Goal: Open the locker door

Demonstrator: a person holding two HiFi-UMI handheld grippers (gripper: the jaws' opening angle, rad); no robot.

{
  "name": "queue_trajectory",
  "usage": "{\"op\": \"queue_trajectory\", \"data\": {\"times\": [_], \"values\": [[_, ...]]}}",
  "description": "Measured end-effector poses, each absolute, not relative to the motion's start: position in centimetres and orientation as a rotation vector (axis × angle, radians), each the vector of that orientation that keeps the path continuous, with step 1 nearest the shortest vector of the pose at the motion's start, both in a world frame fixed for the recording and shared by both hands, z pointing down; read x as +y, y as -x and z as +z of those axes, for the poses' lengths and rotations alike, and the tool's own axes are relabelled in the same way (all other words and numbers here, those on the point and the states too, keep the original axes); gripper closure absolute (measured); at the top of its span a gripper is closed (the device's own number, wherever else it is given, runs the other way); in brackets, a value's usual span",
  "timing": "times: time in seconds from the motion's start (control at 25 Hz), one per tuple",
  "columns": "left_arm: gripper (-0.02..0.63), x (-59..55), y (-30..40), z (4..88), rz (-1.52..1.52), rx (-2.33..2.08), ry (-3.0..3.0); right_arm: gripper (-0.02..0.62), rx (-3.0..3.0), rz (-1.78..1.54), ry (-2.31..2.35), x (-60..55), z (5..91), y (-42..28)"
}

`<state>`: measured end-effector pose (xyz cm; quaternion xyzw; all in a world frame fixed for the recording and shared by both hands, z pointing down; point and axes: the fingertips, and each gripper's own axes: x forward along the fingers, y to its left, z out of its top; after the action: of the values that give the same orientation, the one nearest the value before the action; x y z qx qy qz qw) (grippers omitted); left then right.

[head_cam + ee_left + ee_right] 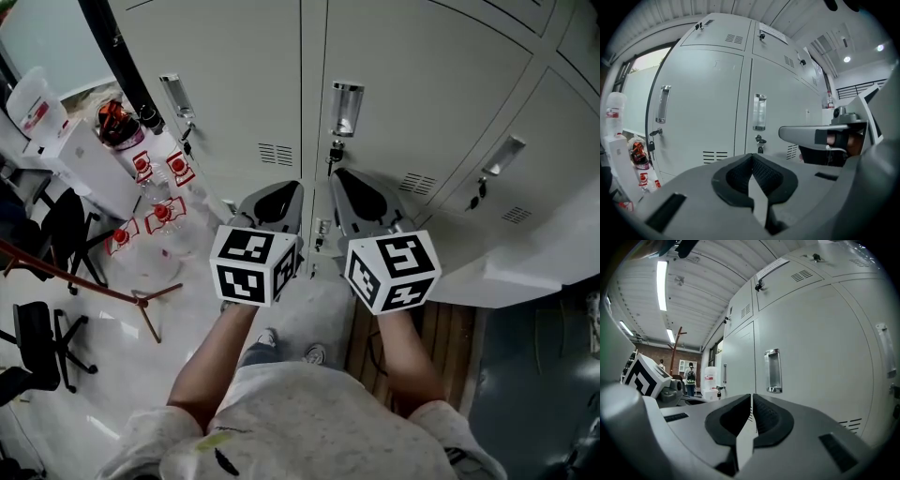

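The grey left claw (291, 190) and right claw (343, 178) bear black-and-white marker cubes (253, 264); the shirt (309, 422) is pale, speckled.

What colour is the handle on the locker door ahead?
Shiny silver; the handle shows best in the right gripper view.

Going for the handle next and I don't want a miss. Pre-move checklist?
1. Locker door closed, ready to pull: ok.
2. Handle unobstructed: ok.
3. Key present below handle: ok. Door unlocked: cannot tell.
4. Left gripper jaws apart for a grasp: not ok, together and empty.
5. Right gripper jaws apart: not ok, together and empty.
6. Either gripper at the handle: not ok, both short of it.
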<state>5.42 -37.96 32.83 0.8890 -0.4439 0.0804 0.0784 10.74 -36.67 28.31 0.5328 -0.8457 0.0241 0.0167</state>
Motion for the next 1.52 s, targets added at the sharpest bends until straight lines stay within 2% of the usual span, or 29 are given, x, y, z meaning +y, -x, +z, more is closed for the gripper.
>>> {"op": "queue_trajectory", "data": {"times": [0.6, 0.64, 0.76, 1.08, 1.52], "values": [[0.601, -42.7, -5.6, 30.5, 0.186, -1.189, -2.784, 0.591, -2.561, -0.036, -1.834, -41.0, 24.6, -10.2], [0.601, -42.9, -5.5, 30.5, 0.184, -1.184, -2.785, 0.586, -2.556, -0.037, -1.841, -41.3, 24.5, -10.2], [0.601, -43.5, -5.4, 30.4, 0.171, -1.166, -2.792, 0.514, -2.547, -0.036, -1.863, -42.0, 24.2, -10.3], [0.601, -44.5, -5.2, 30.2, 0.163, -1.134, -2.817, 0.451, -2.508, -0.036, -1.922, -43.7, 23.6, -10.4], [0.601, -45.0, -3.5, 30.9, 0.183, -1.142, -2.805, 0.442, -2.474, 0.012, -1.939, -45.3, 24.5, -10.3]]}}
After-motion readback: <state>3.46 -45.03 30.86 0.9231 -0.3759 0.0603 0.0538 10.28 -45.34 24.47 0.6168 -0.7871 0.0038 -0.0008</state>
